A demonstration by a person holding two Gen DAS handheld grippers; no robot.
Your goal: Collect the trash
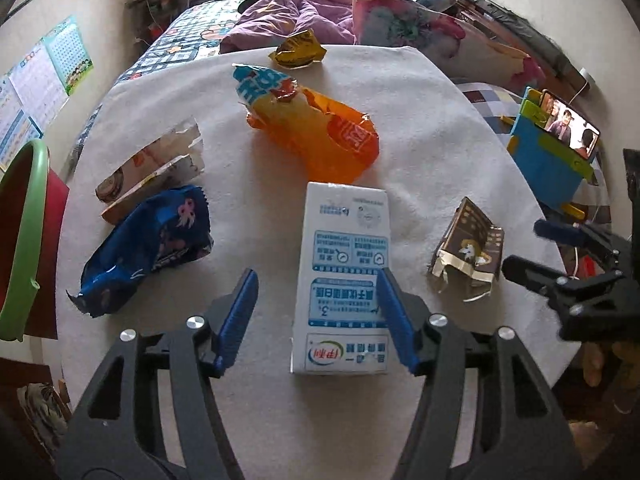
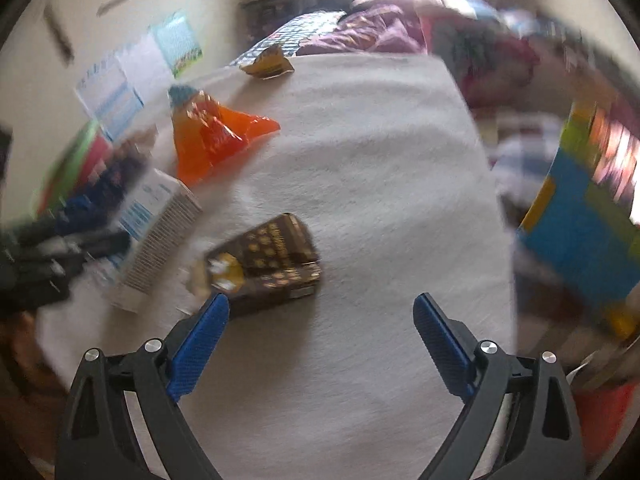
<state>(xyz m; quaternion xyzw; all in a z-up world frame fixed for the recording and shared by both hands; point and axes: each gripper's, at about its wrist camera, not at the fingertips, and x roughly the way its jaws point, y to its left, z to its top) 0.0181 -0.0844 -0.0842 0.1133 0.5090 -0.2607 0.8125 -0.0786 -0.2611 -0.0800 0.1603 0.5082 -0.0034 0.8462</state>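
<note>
Spreading our left gripper [image 1: 316, 276] about halfway, we hang it over the white milk carton [image 1: 344, 276], one blue pad overlapping the carton's right edge, nothing pinched. Our right gripper [image 2: 322, 300] stands wide and empty just right of the carton, the torn brown box [image 2: 266, 264] by its left pad. Beyond the carton lies the orange wrapper [image 1: 320, 136], farther still a yellow wrapper [image 1: 298, 50]. Left of the carton lie the blue wrapper [image 1: 150, 240] and the green-rimmed bin [image 1: 24, 232].
</note>
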